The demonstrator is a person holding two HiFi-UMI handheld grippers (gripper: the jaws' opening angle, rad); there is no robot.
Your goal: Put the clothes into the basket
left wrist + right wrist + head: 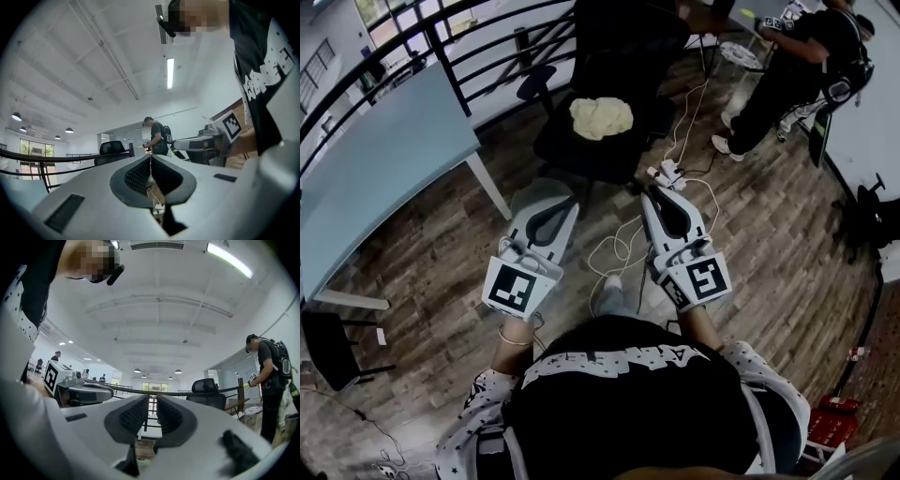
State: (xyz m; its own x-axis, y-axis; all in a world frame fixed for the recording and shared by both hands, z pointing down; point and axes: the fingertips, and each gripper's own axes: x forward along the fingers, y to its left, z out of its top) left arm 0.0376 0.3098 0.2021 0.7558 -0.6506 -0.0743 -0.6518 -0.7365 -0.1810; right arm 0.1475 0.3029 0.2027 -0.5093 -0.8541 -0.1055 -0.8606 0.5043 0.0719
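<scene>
A cream-coloured crumpled cloth (pixel 601 117) lies on the seat of a black office chair (pixel 581 150), ahead of both grippers. My left gripper (pixel 555 195) is shut with nothing in it and points level toward the chair, a short way off it. My right gripper (pixel 656 190), also shut and holding nothing, runs parallel beside it. In the left gripper view the left gripper (pixel 151 158) has its jaws touching, and the right gripper (pixel 206 143) shows alongside. In the right gripper view only a thin slit shows between the jaws of the right gripper (pixel 150 401). I see no basket.
A pale blue table (pixel 384 159) stands at the left beside a black railing (pixel 422 56). A white power strip (pixel 667 173) with loose cables lies on the wood floor by the chair. Another person (pixel 797 66) stands at the back right. A red object (pixel 832 422) sits low right.
</scene>
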